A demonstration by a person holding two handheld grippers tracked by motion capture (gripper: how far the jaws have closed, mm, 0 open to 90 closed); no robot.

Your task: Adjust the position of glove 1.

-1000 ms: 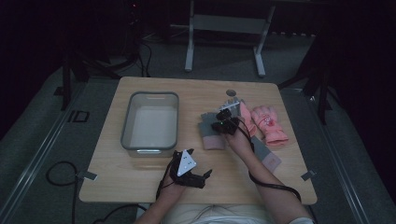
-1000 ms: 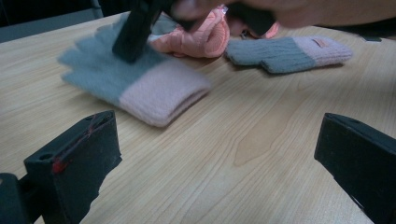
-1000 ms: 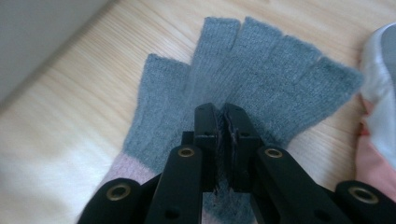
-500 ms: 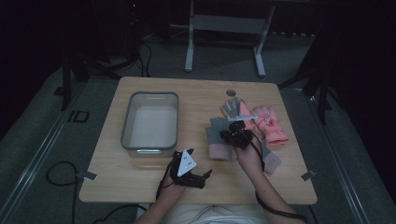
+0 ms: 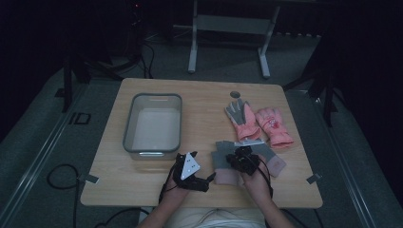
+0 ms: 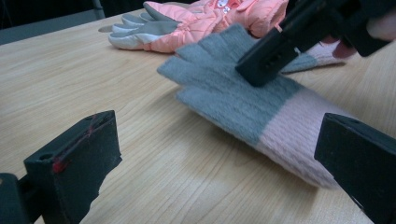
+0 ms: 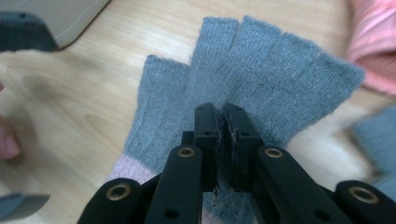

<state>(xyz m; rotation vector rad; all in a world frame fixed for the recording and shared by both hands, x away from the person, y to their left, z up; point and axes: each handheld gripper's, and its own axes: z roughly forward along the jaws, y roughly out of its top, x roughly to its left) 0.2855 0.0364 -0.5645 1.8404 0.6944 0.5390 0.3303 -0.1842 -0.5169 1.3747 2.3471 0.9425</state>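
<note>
In the high view, a wooden table (image 5: 199,99) carries a grey-rimmed plastic bin (image 5: 153,124) on its left half. On the right half lie two pink padded gloves (image 5: 259,122) side by side (one shows a grey palm, the other a pink back). Nearer to the person lies a grey and pink knitted glove (image 5: 223,164), and a second glove of the same kind (image 5: 272,159) is partly hidden under the right hand. The right gripper (image 5: 236,160) sits over the grey part of the first knitted glove. The left gripper (image 5: 209,179) is near the front edge of the table, just left of that glove's pink cuff.

In the left gripper view, the two black jaws of the left gripper (image 6: 219,158) stand wide apart, with nothing between them but the table surface and the pink cuff farther off. The knitted glove (image 6: 243,100) looks a little lifted from the wood where the right gripper (image 6: 268,63) takes it. The padded gloves (image 6: 187,25) lie behind.

In the right gripper view, the jaws of the right gripper (image 7: 222,126) are pressed together on a fold of the grey knit of the knitted glove (image 7: 266,60), just below its short open fingers. A corner of the bin (image 7: 56,18) shows at the top left.
</note>
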